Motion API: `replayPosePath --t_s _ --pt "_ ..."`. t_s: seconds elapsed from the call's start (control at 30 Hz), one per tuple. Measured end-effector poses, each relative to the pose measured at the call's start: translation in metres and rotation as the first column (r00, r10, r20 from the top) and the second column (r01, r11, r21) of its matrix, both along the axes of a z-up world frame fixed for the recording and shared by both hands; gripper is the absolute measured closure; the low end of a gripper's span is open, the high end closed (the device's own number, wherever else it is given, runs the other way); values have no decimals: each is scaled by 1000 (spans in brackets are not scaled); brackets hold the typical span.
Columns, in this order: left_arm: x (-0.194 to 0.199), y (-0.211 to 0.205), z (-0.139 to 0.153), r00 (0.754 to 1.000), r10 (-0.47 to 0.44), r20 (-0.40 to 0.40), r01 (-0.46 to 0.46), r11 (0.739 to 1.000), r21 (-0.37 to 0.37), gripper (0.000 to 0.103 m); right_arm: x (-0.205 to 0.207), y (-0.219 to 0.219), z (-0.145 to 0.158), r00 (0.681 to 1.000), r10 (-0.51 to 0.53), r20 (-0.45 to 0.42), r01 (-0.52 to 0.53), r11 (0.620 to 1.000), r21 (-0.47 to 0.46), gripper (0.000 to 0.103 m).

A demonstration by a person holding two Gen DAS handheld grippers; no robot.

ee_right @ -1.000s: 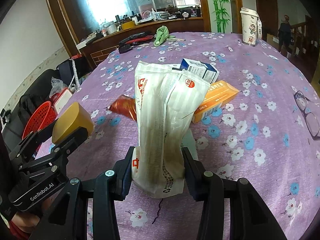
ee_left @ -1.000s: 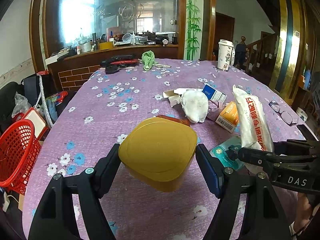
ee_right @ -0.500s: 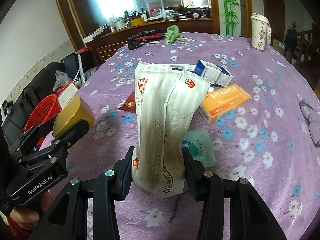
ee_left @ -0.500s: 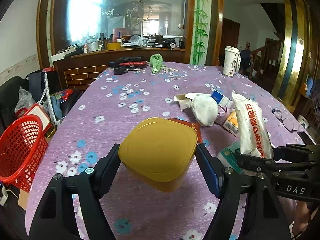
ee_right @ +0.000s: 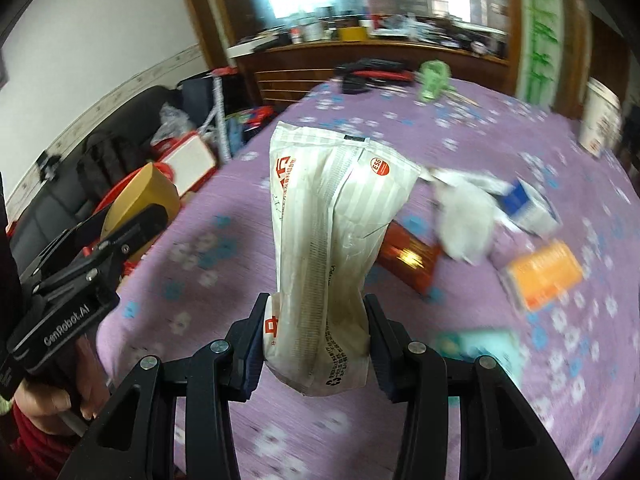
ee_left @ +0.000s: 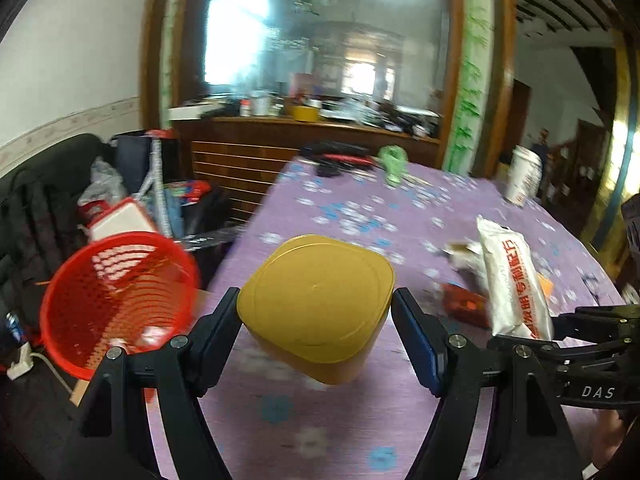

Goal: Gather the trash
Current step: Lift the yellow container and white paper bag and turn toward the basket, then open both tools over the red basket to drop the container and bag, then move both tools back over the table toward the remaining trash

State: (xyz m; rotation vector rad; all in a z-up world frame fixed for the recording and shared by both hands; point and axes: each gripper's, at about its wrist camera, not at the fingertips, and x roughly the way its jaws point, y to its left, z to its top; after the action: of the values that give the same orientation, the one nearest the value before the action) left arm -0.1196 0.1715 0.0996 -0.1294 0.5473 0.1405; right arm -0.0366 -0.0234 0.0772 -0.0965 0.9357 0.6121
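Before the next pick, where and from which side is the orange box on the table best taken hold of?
Grip the orange box across its two long side faces, coming from above. It lies flat on the purple tablecloth, apart from the white wad and blue box, so its sides look free, though blur hides detail.

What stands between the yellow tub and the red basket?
Nothing visible. The tub, held in the left gripper, is over the table edge; the open basket sits just beyond, lower, with clear air between.
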Motion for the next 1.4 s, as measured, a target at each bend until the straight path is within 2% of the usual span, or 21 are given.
replayPosePath --t_s 0.2,0.4,0.63,0.83,0.97,1.07,1.13,1.33,1.4 --pt "-16 69 3 990 142 4 -142 990 5 29 7 76 8 991 132 -16 -132 991 -4 54" --pt "-28 132 -10 963 267 -24 -268 963 -16 29 14 155 10 966 255 -30 -256 967 -9 54" --pt "-25 172 -27 950 304 -70 -306 952 -18 29 29 224 4 938 339 -73 -338 941 25 54" --pt "-24 186 -37 949 306 -77 -309 951 -25 29 38 265 0 926 366 -96 -363 931 46 53" --pt "-23 193 -42 950 303 -82 -306 951 -37 29 45 281 -5 917 375 -132 -368 927 75 50" --pt "-24 197 -42 948 308 -74 -312 949 -50 22 47 281 -2 922 367 -123 -357 929 99 39" --pt "-26 199 -40 948 312 -60 -315 947 -64 17 47 274 4 927 360 -106 -347 930 123 37" --pt "-30 195 -38 949 312 -51 -315 944 -93 15 38 231 23 949 308 -72 -293 942 165 36" --pt "-30 189 -36 954 298 -44 -301 949 -90 12 33 214 26 955 291 -59 -277 945 173 35"
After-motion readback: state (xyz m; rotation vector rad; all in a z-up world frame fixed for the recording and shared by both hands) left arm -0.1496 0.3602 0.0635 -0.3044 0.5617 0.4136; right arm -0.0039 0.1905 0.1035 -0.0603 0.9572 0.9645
